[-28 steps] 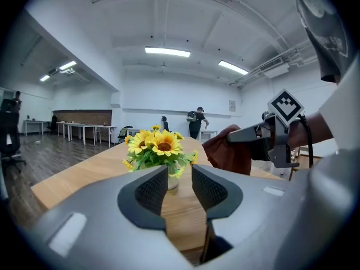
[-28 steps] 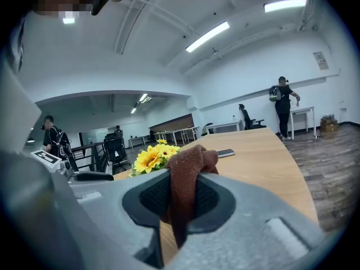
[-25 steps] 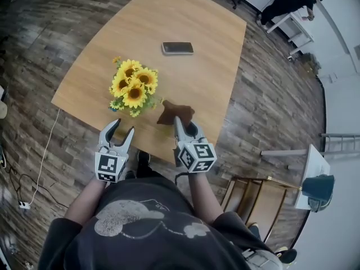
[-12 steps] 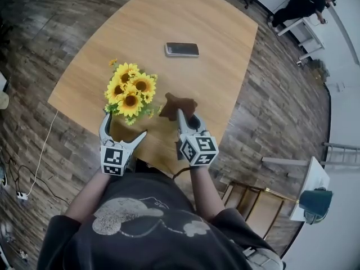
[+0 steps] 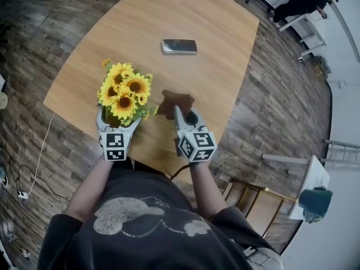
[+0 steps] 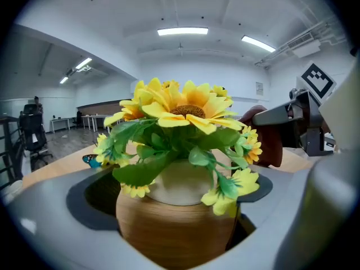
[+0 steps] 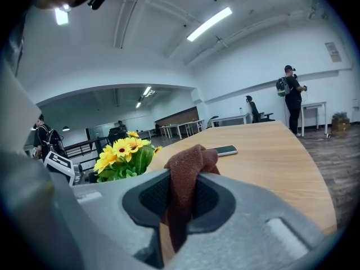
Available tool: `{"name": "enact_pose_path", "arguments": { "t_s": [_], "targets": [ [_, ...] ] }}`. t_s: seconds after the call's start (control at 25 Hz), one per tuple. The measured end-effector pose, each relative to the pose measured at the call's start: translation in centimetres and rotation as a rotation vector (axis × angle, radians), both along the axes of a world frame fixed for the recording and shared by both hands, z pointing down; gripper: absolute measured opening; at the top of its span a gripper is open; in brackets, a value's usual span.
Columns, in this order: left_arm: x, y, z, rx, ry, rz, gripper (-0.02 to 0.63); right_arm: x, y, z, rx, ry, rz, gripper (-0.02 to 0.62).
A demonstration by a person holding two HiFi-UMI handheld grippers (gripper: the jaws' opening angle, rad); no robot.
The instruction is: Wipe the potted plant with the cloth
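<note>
Head view is showing the change: the left gripper [image 5: 117,122], which was hanging at the near edge of the counter [image 5: 169,16] a moment ago, has come forward and is now reaching round the base of the potted plant [image 5: 121,94]. Its jaws have just been opening to their widest. That is looking like the set-up for steadying the plant while the right gripper [image 5: 184,112] wipes. No wiping is under way yet, since the cloth [image 5: 175,102] is sitting just beside the flowers, seemingly apart from them. The plant is standing close to the counter's near-left edge, with a phone [image 5: 179,46] lying well beyond it.

Left gripper view is giving what the flowers are hiding from above: the wooden pot [image 6: 174,229] is standing between the spread jaws with a dark gap at each side, so nothing is pressing on it yet. Right gripper view is settling the other grip: those jaws are closed on a fold of the brown cloth, which is bunching above them and trailing below.
</note>
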State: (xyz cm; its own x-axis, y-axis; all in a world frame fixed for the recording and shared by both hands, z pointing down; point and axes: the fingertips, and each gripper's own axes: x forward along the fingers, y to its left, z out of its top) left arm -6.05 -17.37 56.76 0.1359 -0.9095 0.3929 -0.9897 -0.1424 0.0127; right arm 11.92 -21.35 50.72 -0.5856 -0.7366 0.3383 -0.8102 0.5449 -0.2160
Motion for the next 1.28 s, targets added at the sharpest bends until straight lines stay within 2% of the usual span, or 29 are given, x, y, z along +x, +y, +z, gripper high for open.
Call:
{"name": "enact_pose_path", "arguments": {
  "t_s": [0.24,0.4,0.64,0.8,1.08,1.28],
  "targets": [
    [0.8,-1.2,1.0,-0.034,-0.013,0.072,0.630,-1.4,-1.1,1.0,-0.011,0.022,-0.029,0.044],
    [0.3,-1.8,1.0,-0.027,-0.018,0.078,0.630,-2.9,-1.9,1.5,-0.009,0.033,-0.058,0.044],
    [0.1,-2.4,0.5,-0.007,-0.099,0.112,0.616,-4.3,-3.0,1.5,-0.001,0.047,-0.101,0.044],
    [0.2,-2.4,0.4,-0.010,-0.082,0.132,0.557,-5.4,-3.8,1.4,0.006,0.049,-0.137,0.044],
    [0.2,-2.5,0.3,-0.009,-0.074,0.221,0.552,-7.8,-5.8,1.4,0.019,0.060,-0.188,0.044],
    [0.0,-2.4,0.3,-0.014,-0.072,0.317,0.551,-9.7,-7.6,1.3,0.018,0.051,-0.229,0.044]
  ]
}}
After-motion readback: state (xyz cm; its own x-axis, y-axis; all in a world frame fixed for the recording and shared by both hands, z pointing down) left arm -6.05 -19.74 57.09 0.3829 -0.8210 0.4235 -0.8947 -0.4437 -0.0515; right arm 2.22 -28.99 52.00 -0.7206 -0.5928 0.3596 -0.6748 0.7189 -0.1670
